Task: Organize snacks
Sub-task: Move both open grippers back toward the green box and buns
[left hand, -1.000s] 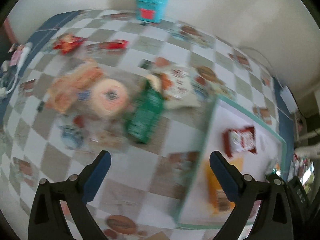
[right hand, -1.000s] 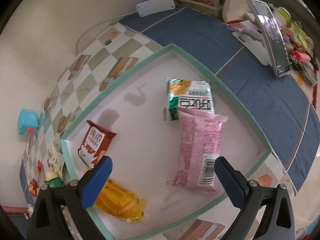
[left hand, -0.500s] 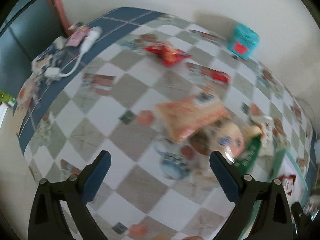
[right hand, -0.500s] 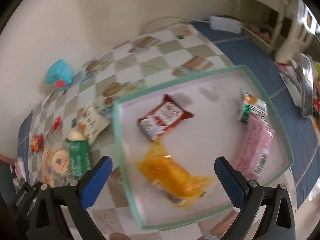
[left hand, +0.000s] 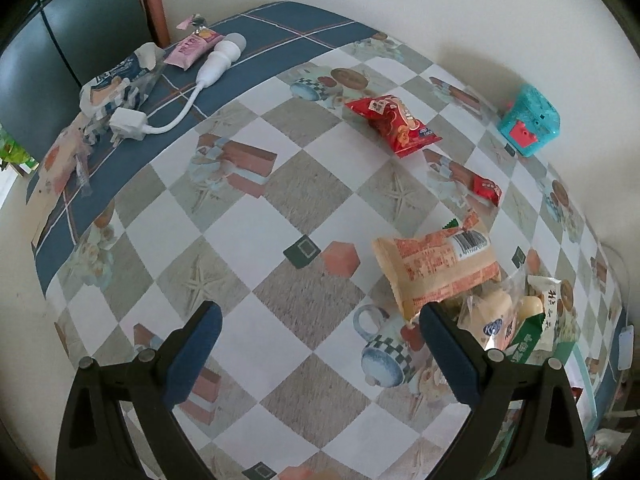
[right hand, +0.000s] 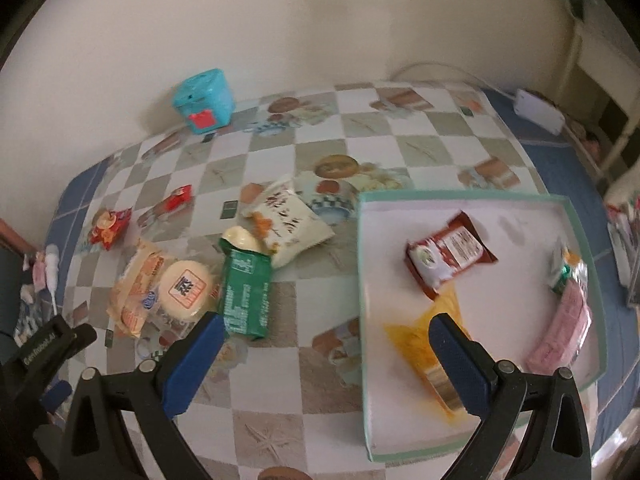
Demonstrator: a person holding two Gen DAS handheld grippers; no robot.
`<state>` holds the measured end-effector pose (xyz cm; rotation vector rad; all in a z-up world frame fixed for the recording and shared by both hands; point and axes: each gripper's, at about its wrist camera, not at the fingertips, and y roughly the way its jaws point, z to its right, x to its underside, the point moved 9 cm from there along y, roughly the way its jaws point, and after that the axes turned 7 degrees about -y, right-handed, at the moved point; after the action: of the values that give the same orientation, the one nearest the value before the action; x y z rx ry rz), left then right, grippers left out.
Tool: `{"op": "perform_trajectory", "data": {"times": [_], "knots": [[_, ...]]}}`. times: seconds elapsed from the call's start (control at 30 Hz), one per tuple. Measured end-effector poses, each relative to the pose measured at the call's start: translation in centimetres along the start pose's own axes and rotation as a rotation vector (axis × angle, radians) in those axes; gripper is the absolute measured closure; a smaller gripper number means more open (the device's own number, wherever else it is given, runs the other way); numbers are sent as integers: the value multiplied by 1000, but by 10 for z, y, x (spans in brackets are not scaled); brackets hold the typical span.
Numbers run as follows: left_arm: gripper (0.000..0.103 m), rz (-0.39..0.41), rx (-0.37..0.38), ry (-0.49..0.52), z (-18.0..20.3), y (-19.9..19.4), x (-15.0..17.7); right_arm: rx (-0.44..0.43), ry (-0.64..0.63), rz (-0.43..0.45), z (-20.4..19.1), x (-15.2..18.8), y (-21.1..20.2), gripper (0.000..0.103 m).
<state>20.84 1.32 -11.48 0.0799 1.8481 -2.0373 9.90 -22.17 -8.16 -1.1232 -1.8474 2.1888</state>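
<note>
Snack pile [right hand: 208, 268] sits on the checked worktop [left hand: 288, 208], just ahead of the right jaws' left finger: orange bag [left hand: 436, 268], round cake pack [right hand: 186, 288], green pack [right hand: 246, 294], white bag [right hand: 288, 222], four touching or overlapping. In the left view the orange bag lies just past the right finger tip. Farther ahead, apart: two red packs, big one [left hand: 396, 124] and small one [left hand: 484, 188]. Teal box [left hand: 528, 124] at the wall, beyond them. Tray [right hand: 362, 280] lies ahead-right of the right jaws, holding four packs: brown-red [right hand: 448, 256], yellow [right hand: 424, 344] partly behind the right finger, pink [right hand: 564, 328], green-white one [right hand: 564, 268] blurred. White plug and cable [left hand: 172, 92] far ahead-left of the left jaws.

Left gripper [left hand: 320, 348] and right gripper [right hand: 326, 364]: jaws wide apart, nothing held.

Versus half a second ago: left view swung further off the tray, sharper; right view now takes in pile and tray together.
</note>
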Motion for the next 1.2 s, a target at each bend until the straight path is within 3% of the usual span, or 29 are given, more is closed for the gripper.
{"op": "perform_trajectory", "data": {"times": [0.17, 0.53, 0.67, 0.8, 0.93, 1.2], "knots": [[4, -5, 10, 34, 9, 6, -4, -36, -8, -7, -12, -8, 12, 0], [4, -19, 121, 59, 53, 14, -6, -119, -13, -11, -32, -26, 43, 1], [4, -35, 179, 34, 66, 17, -5, -130, 7, -31, -31, -24, 57, 5], [4, -64, 189, 46, 76, 23, 2, -128, 14, -52, -28, -22, 67, 6], [4, -116, 227, 48, 84, 27, 11, -155, 18, -68, -30, -19, 73, 16], [4, -145, 230, 69, 92, 27, 19, -210, 32, -88, -36, -13, 81, 25]]}}
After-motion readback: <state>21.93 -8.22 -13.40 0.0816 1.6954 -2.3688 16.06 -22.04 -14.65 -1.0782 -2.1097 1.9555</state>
